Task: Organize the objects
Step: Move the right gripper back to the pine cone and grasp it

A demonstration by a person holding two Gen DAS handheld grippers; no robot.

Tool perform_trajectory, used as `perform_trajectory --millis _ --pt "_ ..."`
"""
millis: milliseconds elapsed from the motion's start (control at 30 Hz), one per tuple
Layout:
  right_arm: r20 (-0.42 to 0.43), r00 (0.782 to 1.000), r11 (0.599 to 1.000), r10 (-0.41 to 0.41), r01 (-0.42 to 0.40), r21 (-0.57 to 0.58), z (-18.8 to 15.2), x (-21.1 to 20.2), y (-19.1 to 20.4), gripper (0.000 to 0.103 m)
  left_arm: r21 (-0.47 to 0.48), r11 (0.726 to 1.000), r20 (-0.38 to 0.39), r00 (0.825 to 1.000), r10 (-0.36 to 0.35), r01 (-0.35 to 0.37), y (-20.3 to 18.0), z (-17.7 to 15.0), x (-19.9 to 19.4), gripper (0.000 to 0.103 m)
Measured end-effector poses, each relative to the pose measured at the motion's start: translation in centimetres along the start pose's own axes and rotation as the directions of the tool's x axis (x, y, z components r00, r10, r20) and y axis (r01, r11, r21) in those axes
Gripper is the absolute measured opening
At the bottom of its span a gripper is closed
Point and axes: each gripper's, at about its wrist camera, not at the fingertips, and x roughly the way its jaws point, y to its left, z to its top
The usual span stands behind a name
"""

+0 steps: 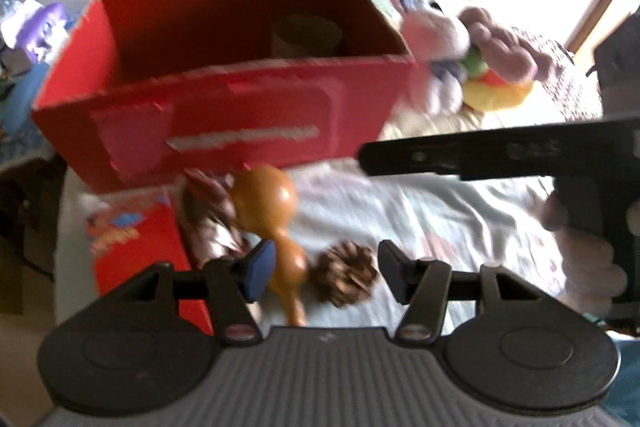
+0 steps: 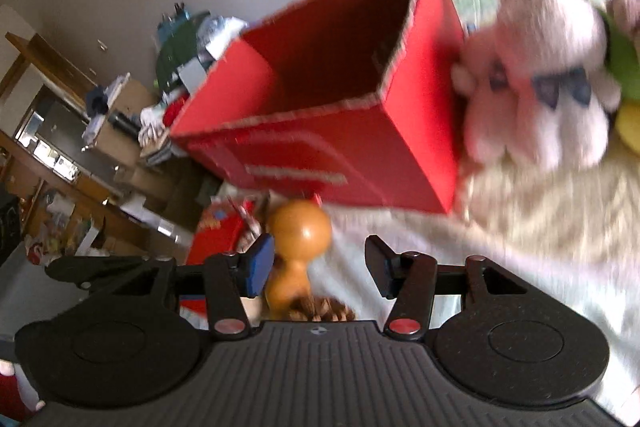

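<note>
- The wooden gourd [image 1: 266,227] was a glossy orange-brown piece, with a round bulb on top, a narrow waist and a smaller bulb running to a thin stem.
- It lay on the pale bed sheet [image 1: 420,219], right in front of the red cardboard box [image 1: 224,131], with its big bulb toward the box.
- A brown pine cone [image 1: 349,277], spiky and blurred, sat just beside the gourd's lower half, at about 4 o'clock from it.
- A crinkly brown-and-white wrapper [image 1: 208,219] lay against the gourd at 9 o'clock, with a flat red packet [image 1: 136,251] beyond it.
- The left gripper [image 1: 326,271] hung over this cluster with its jaws apart and nothing between the pads; the gourd's waist ran just inside the blue pad at 9 o'clock, the pine cone sat in the gap.
- The right gripper [image 2: 320,267] stood open too and held nothing; from its camera the gourd [image 2: 298,247] rose at 11 o'clock, close to the blue pad, the pine cone [image 2: 320,309] low at 6 o'clock.
- The box [image 2: 352,147] stood open-topped at 12 o'clock, with a pink plush toy [image 2: 540,87] leaning on its right wall.
- A dark round thing showed inside the box; I could not tell what.
</note>
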Motion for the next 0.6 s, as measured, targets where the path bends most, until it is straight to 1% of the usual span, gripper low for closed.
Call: perform_trajectory --millis 267,433,600 --pt "-0.098 0.995 0.997 0.028 -0.021 0.073 -1.4 0.6 -1.9 0.054 -0.059 0.998 -0.047 0.999 -0.008 0.006 -1.5 -1.9 2.0 0.06" --pt "-0.144 0.988 0.992 0.062 -0.046 0.117 -1.8 1.0 -2.6 0.054 -0.064 0.998 -0.067 0.998 0.011 -0.016 -2.1 -2.2 3.5 0.06" --pt "-0.181 0.98 0.989 0.086 -0.062 0.131 -1.9 2.1 -2.5 0.054 -0.066 0.997 -0.094 0.995 0.028 -0.035 -1.9 -2.3 4.8 0.06"
